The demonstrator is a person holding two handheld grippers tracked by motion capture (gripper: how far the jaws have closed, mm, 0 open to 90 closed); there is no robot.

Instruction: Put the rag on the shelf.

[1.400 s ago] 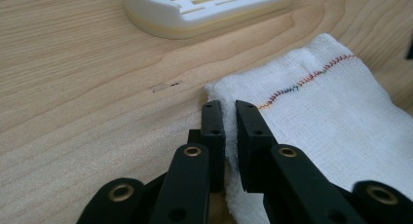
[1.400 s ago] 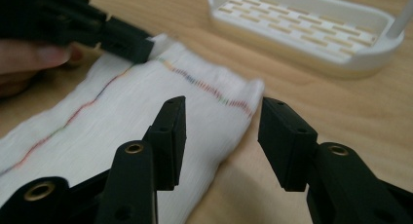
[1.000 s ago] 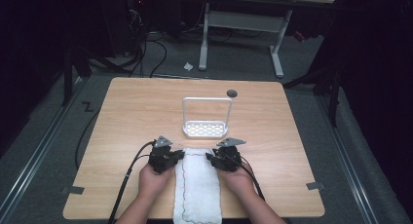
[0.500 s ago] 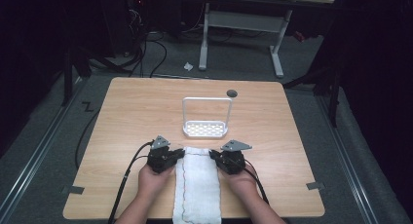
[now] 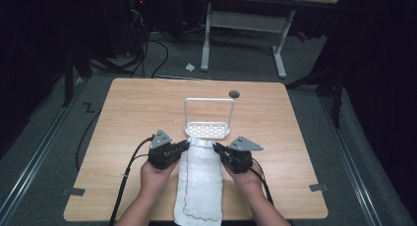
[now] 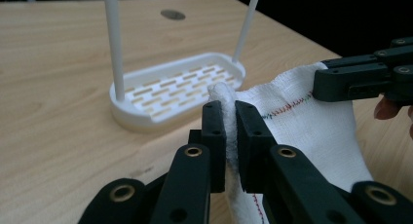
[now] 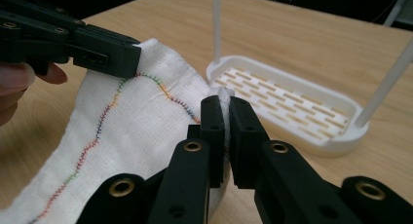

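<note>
- A white cloth (image 5: pixel 199 179) with a multicoloured stitched line lies lengthwise on the wooden table (image 5: pixel 128 113), at the middle of the near edge, its lower end hanging over that edge.
- The left gripper (image 5: pixel 183 146) is clenched on the cloth's far left corner; in the left gripper view the fabric is bunched between its two black jaws.
- The right gripper (image 5: pixel 217 148) is pinching the far right corner the same way, the fabric squeezed between its jaws in the right gripper view.
- Between the two corners the far edge of the cloth is lifted off the table.
- A white slotted rack (image 5: pixel 208 129) with a tall wire hoop stands just beyond the cloth, near the table's centre.
- A round dark hole (image 5: pixel 234 94) sits toward the far edge.
</note>
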